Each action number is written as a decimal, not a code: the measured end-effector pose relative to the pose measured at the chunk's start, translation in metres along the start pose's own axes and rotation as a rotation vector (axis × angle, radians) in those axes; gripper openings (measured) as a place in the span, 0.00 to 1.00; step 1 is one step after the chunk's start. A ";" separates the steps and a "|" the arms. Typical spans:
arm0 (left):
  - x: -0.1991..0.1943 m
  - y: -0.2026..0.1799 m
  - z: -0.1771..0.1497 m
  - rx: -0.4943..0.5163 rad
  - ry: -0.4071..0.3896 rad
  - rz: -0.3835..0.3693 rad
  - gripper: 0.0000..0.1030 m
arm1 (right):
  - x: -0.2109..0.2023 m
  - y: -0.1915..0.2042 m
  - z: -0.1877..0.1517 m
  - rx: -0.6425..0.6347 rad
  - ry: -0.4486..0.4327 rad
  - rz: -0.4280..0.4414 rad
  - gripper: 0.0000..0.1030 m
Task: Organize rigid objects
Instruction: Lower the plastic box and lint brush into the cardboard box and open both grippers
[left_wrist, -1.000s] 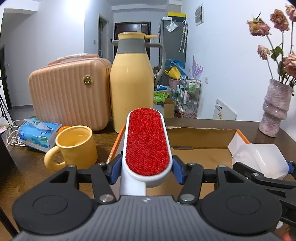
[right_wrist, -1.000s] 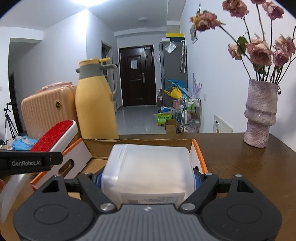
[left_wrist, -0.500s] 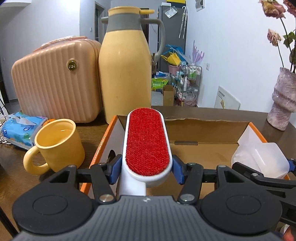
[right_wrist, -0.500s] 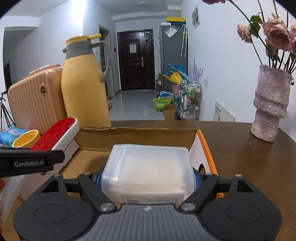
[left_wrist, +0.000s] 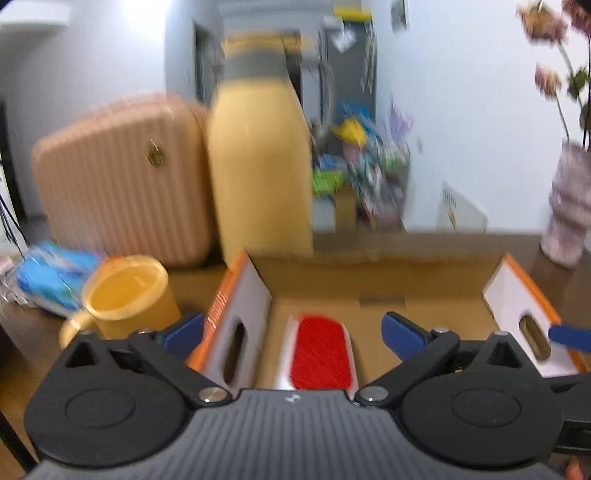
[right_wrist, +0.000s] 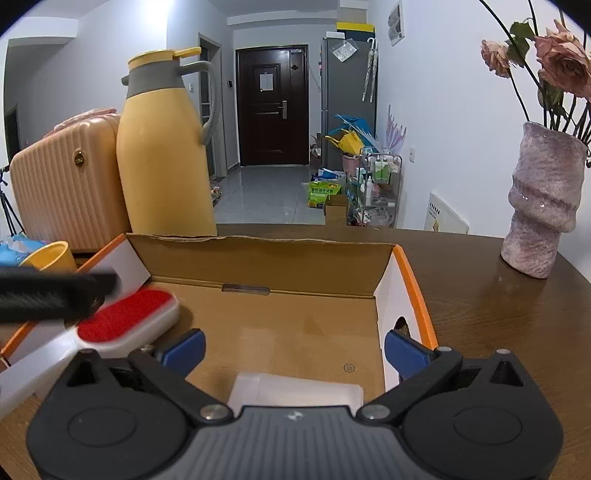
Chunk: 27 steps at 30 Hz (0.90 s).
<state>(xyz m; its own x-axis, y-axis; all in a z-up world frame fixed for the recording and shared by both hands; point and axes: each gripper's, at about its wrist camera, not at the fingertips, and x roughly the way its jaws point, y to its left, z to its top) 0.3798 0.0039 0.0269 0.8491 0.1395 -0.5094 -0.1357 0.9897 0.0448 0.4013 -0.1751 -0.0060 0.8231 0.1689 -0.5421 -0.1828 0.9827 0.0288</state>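
Observation:
A white lint brush with a red pad lies on the floor of the open cardboard box, at its left side; it also shows in the right wrist view. My left gripper is open above it, its jaws wide apart and empty. A translucent white plastic container lies on the box floor at the near edge. My right gripper is open above it and empty. The left wrist view is blurred by motion.
A yellow mug, a blue tissue pack, a peach case and a tall yellow thermos jug stand left of and behind the box. A pink vase with dried roses stands on the brown table at right.
Both grippers have opened. The lint brush has dropped from the left gripper into the box, and the plastic container has dropped from the right gripper onto the box floor.

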 end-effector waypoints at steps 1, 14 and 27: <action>-0.004 0.001 0.001 0.001 -0.006 -0.003 1.00 | 0.000 -0.001 0.001 0.007 0.003 0.001 1.00; -0.015 0.005 0.000 -0.008 -0.002 -0.002 1.00 | -0.012 -0.005 0.002 0.013 -0.012 -0.005 1.00; -0.056 0.016 -0.014 -0.014 -0.031 -0.008 1.00 | -0.058 0.001 -0.012 -0.009 -0.064 -0.002 1.00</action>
<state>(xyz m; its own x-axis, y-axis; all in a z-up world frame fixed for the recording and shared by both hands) 0.3225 0.0113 0.0443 0.8655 0.1330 -0.4830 -0.1361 0.9903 0.0287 0.3473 -0.1845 0.0155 0.8562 0.1716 -0.4873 -0.1855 0.9824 0.0201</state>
